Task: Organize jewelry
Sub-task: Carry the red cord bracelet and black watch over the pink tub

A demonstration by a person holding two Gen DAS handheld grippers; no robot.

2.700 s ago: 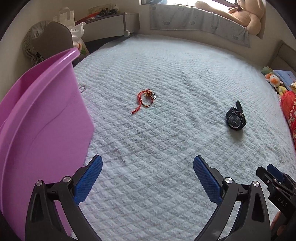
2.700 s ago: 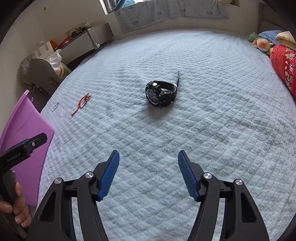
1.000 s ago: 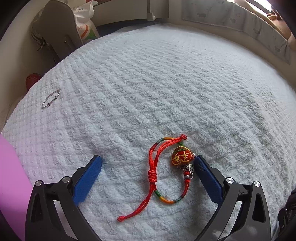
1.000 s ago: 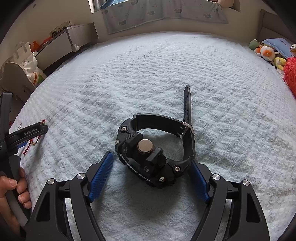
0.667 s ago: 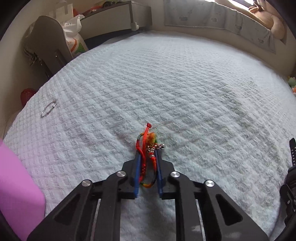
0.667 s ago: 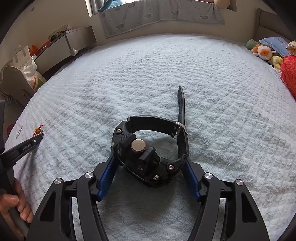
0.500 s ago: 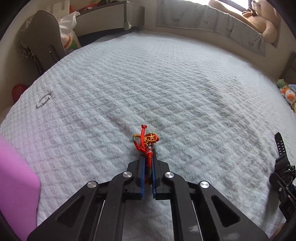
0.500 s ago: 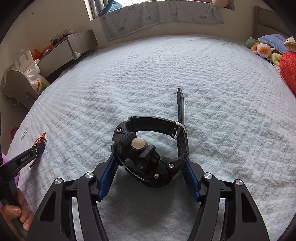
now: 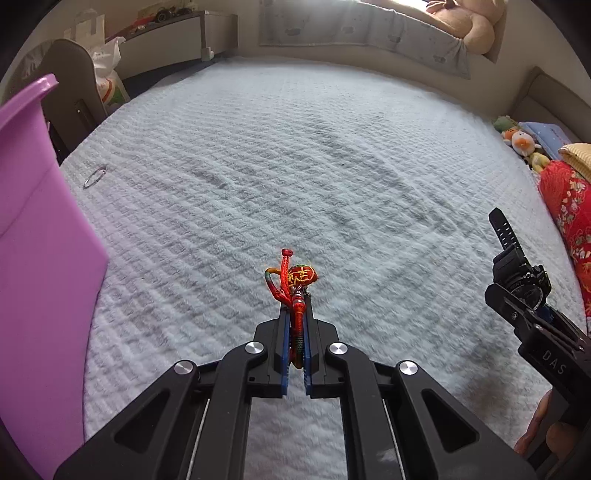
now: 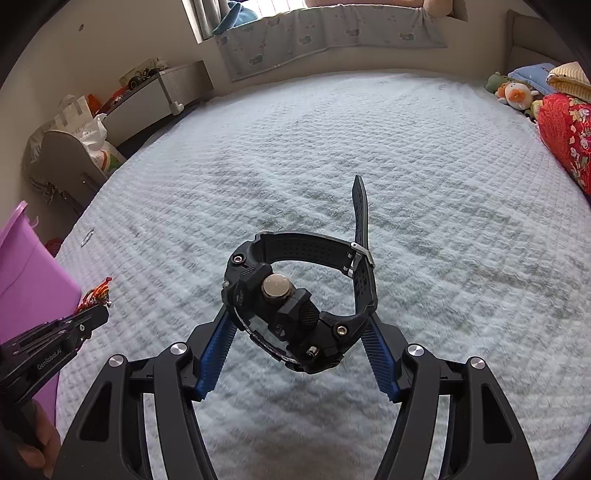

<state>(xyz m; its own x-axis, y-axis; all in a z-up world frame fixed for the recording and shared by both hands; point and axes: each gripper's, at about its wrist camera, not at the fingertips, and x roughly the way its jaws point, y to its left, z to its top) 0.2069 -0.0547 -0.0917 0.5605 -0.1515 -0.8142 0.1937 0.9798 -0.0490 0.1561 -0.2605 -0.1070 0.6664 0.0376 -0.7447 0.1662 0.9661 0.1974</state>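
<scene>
My left gripper [image 9: 295, 314] is shut on a red braided bracelet [image 9: 295, 280] with an orange charm and holds it above the white bedspread [image 9: 295, 166]. My right gripper [image 10: 299, 332] is shut on a black wristwatch [image 10: 295, 295], lifted off the bed with its strap end pointing away. The watch also shows in the left wrist view [image 9: 517, 273], and the bracelet shows in the right wrist view [image 10: 96, 293]. A purple bin [image 9: 33, 240] stands at the left, close to the left gripper. A small metal ring [image 9: 95, 176] lies on the bed near the bin.
A grey chair and plastic bags [image 9: 88, 85] stand beyond the bed's left edge. Plush toys [image 9: 521, 140] and a red patterned cushion [image 9: 569, 206] lie at the right. A large teddy bear [image 9: 465, 18] sits on the window ledge.
Both grippers closed on their items and lifted them: the left on the bracelet, the right on the watch. The left gripper has pulled back, bringing the purple bin further into view.
</scene>
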